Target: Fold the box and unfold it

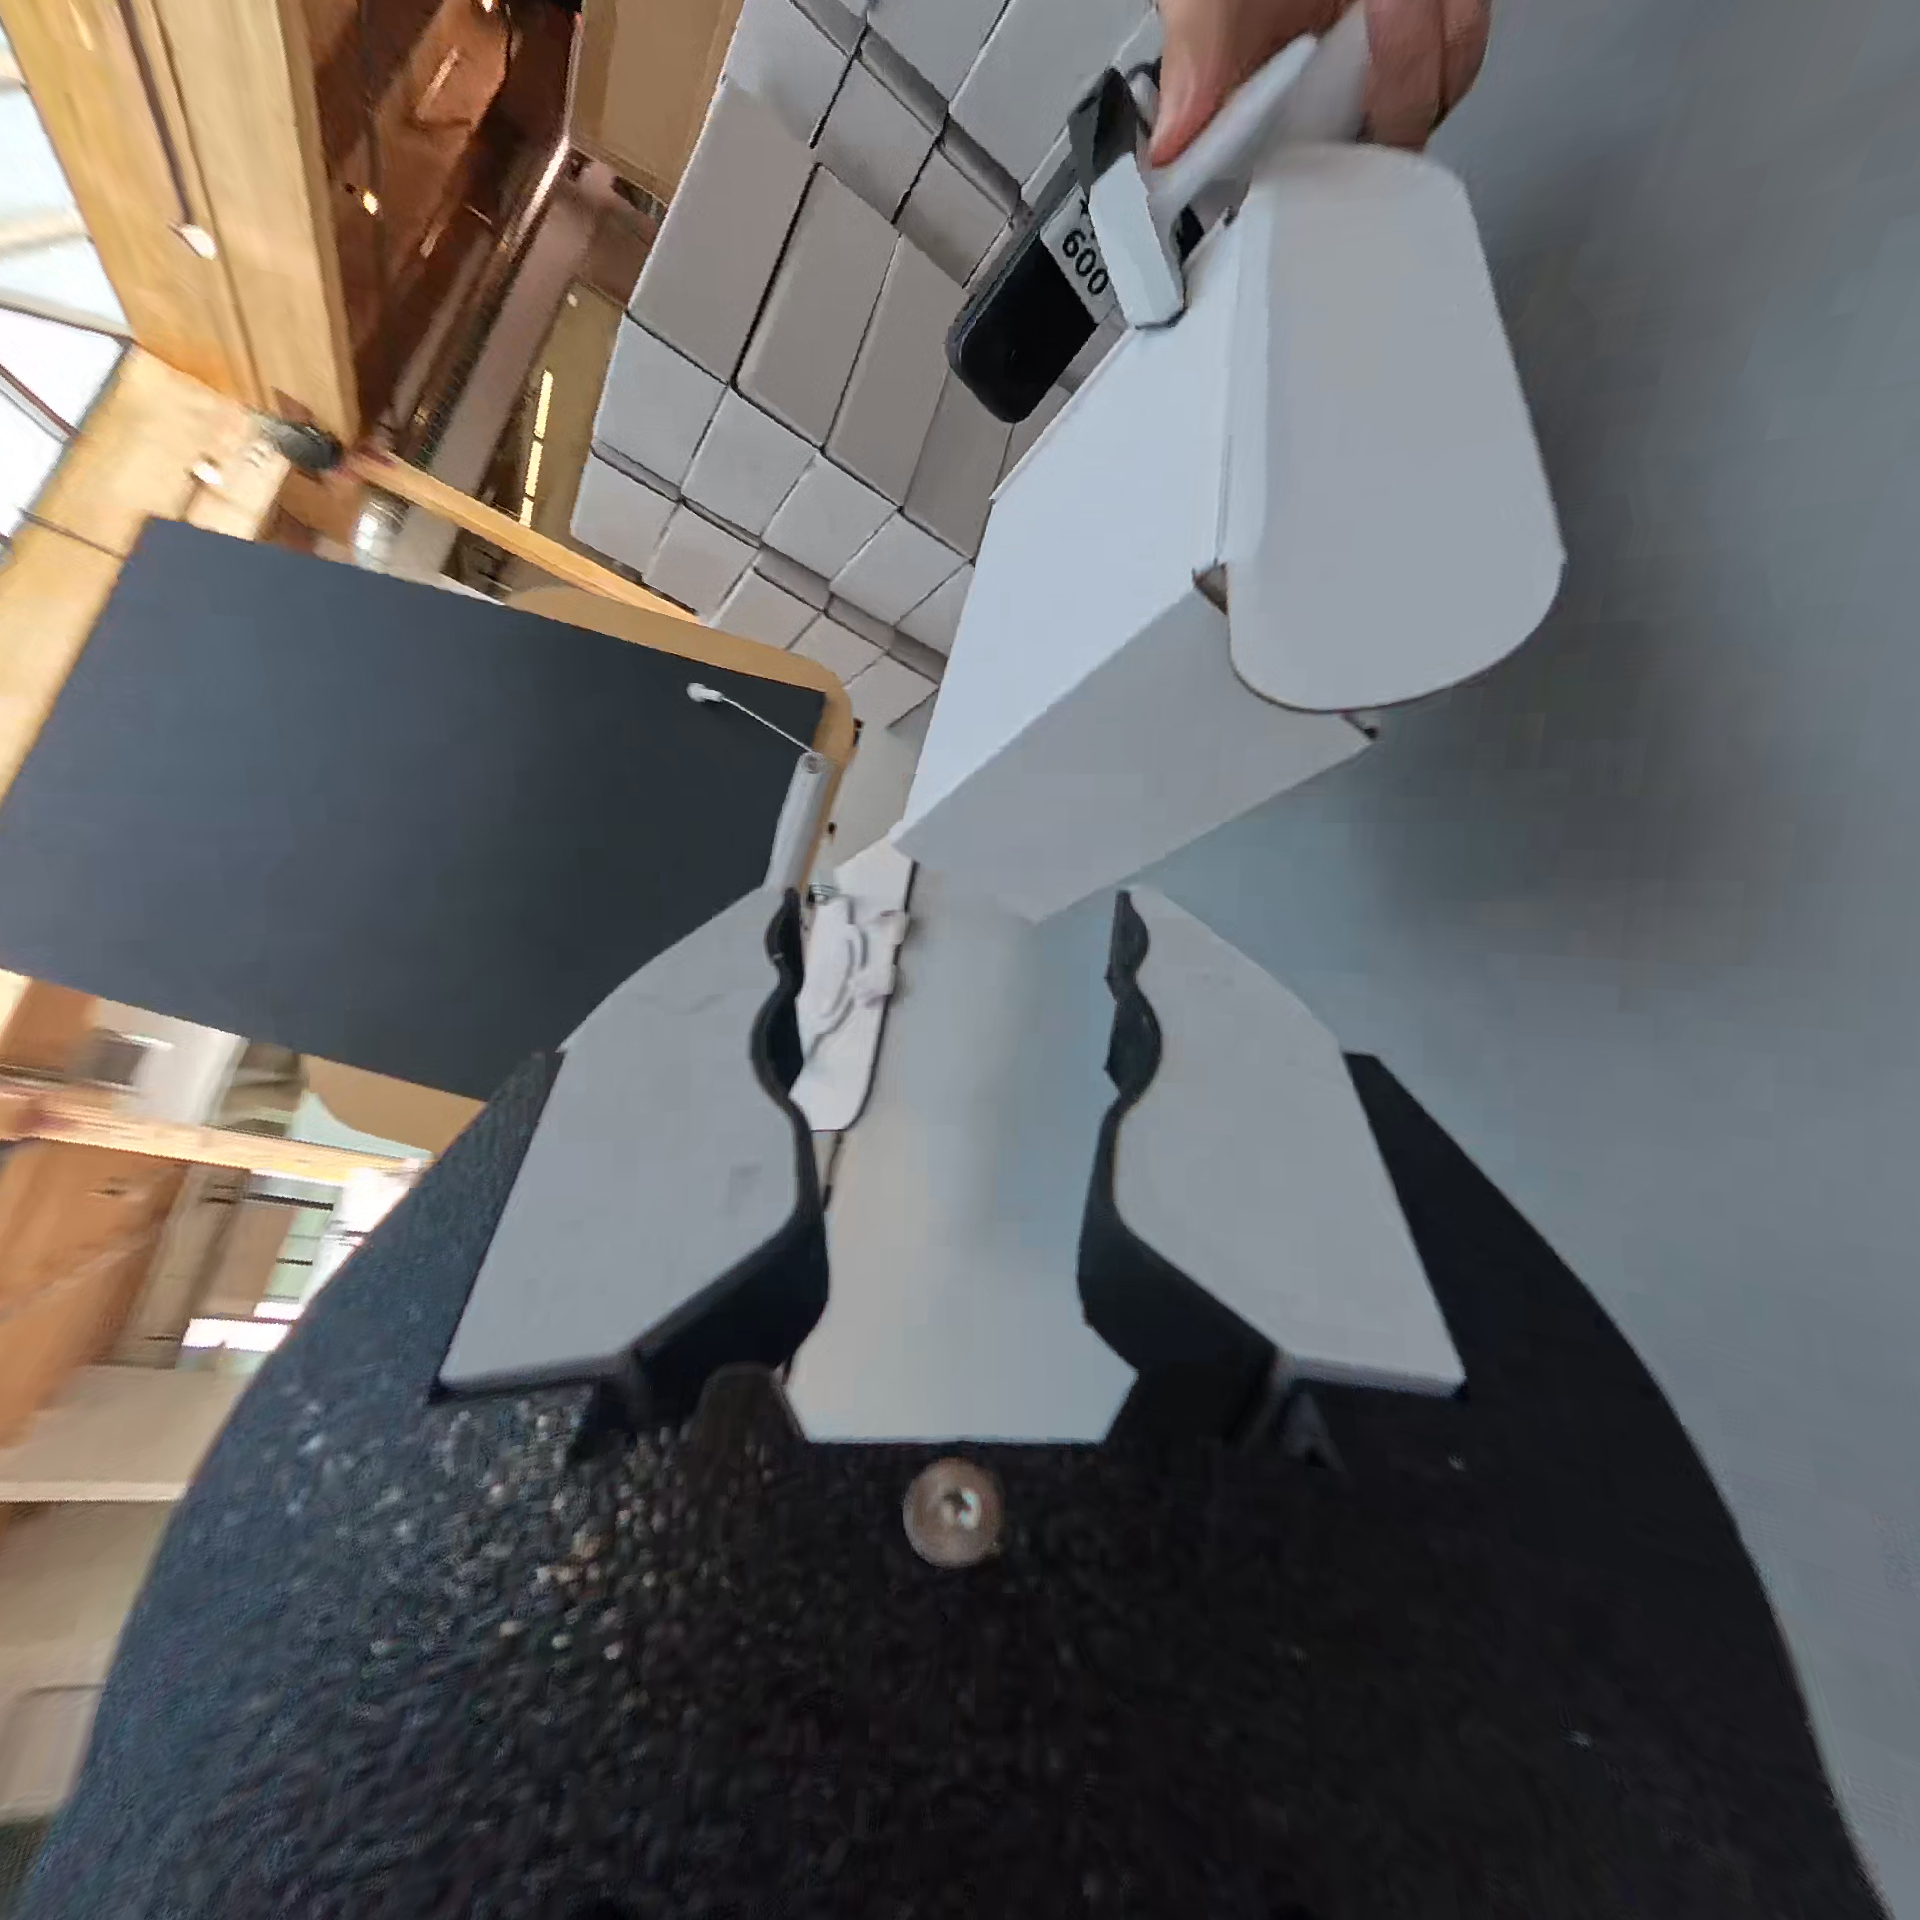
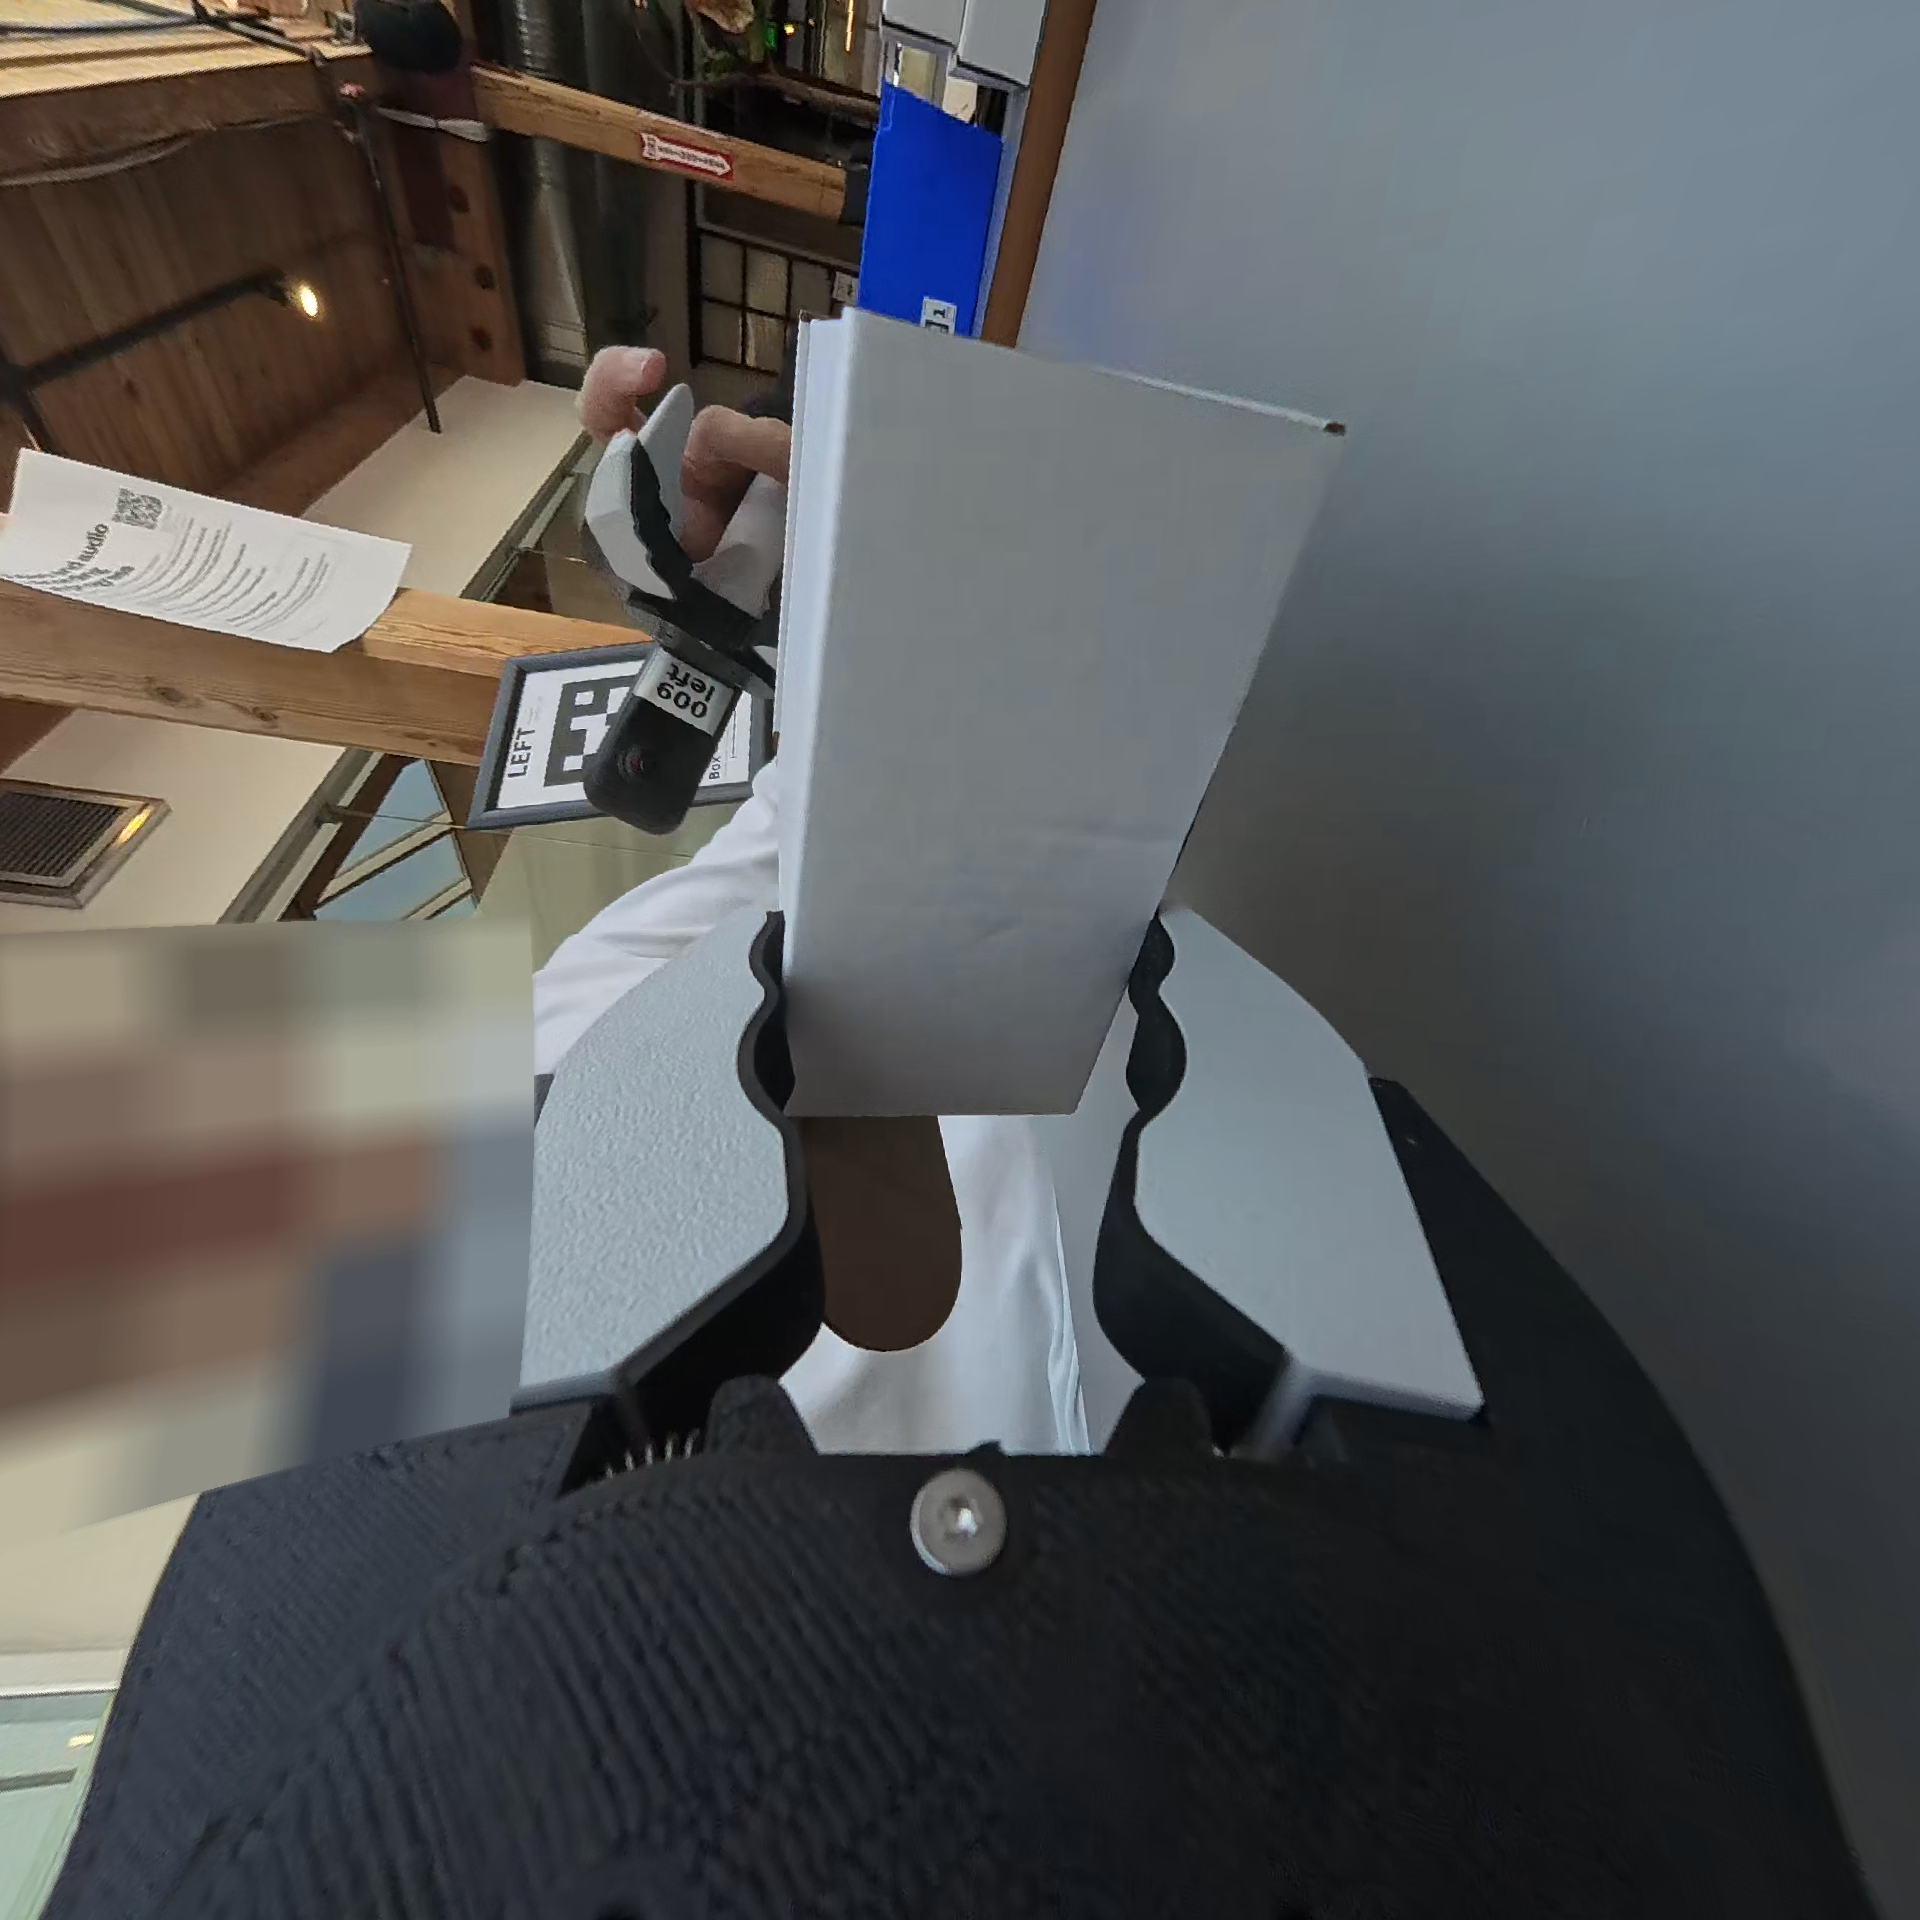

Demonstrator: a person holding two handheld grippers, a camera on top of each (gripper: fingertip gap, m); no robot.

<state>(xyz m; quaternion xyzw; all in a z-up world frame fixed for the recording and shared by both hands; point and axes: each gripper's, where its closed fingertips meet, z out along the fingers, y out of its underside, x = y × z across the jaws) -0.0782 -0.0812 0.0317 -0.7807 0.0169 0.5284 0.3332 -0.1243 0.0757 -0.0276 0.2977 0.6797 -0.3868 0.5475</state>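
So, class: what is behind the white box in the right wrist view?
Behind the white box, at its left edge, a hand holds the left gripper, above a white sleeve. The box hides the gripper's fingertips, and its inside is not visible.

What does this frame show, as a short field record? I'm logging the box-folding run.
box: white cardboard box, folded up, rounded flap outside
right gripper: shut on one end of the box
left gripper: open, lower flap lying between its fingers
background: stack of white boxes
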